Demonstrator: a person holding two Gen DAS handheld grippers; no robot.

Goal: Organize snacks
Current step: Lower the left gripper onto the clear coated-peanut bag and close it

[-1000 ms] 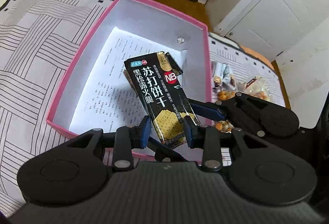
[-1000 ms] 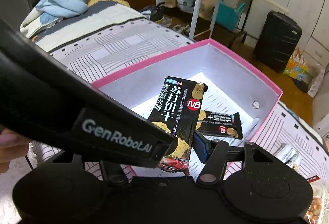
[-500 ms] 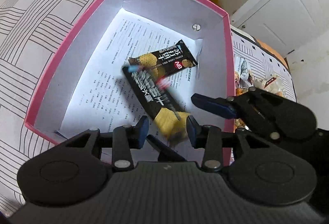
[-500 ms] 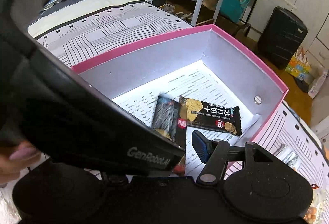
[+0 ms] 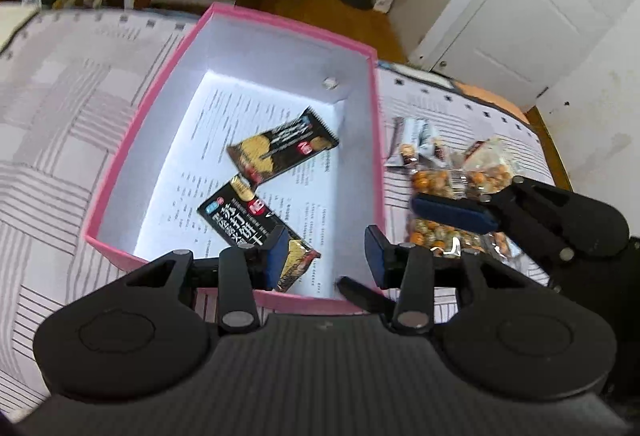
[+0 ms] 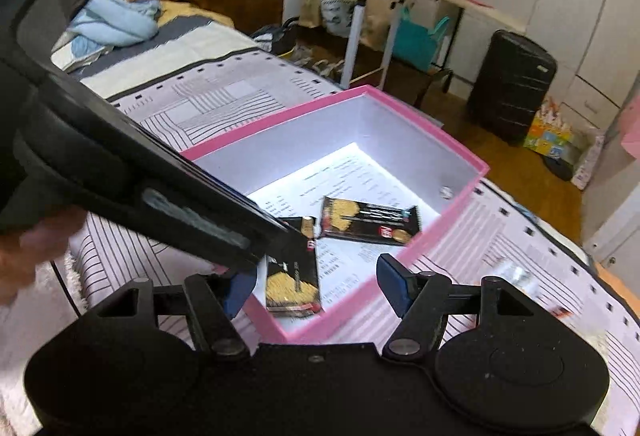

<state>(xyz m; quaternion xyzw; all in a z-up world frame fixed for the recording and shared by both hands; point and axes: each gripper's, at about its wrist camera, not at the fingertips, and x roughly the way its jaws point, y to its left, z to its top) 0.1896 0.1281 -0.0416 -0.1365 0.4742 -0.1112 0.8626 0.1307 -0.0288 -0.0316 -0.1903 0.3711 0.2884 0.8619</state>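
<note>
A pink box (image 5: pixel 120 156) with a white inside sits on the patterned bedspread. Two black cracker packets lie flat in it: one near the front (image 5: pixel 248 220) and one farther back (image 5: pixel 284 150); both also show in the right wrist view, front (image 6: pixel 294 276) and back (image 6: pixel 370 220). My left gripper (image 5: pixel 328 256) is open and empty above the box's front edge. My right gripper (image 6: pixel 316 290) is open and empty over the box's near right corner; it also shows in the left wrist view (image 5: pixel 456 214). Loose snack packets (image 5: pixel 444 184) lie right of the box.
The box rests on a bed with a white and black striped cover (image 5: pixel 56 124). A small wrapped bar (image 5: pixel 412 140) lies beside the nut packets. A black suitcase (image 6: pixel 510 84), white wardrobe doors (image 5: pixel 516 4) and floor clutter lie beyond the bed.
My left gripper opened and let go of the black cracker packet, which dropped flat into the box next to the other one. Both grippers pulled back slightly.
</note>
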